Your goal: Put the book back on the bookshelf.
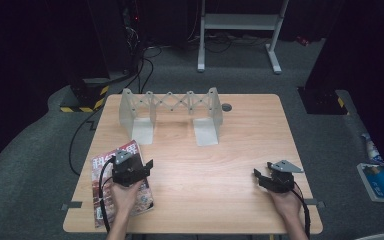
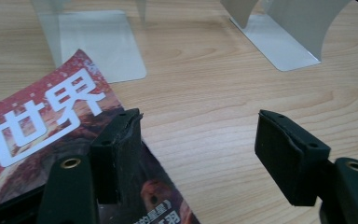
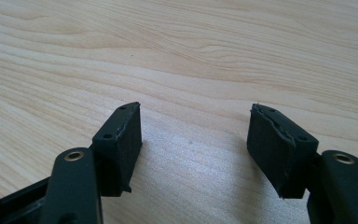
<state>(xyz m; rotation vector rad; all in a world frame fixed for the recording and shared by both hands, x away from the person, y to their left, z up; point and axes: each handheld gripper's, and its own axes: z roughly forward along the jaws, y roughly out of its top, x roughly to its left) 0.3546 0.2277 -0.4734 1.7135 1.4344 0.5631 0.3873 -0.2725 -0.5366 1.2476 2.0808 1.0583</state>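
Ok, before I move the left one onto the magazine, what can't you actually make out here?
- Magazine: in the high view, the left hand-held gripper and the hand cover its middle; in the left gripper view, the edges cut off most of the cover.
- Book rack: in the left gripper view, the top edge cuts off all but its base plates.
- Small dark round thing on the table: too small to identify.

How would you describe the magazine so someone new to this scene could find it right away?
Start at the wooden table and go to its near left corner. The magazine lies flat there, under the open left claw. It is the one printed thing on the table, with a reddish cover and big white characters.
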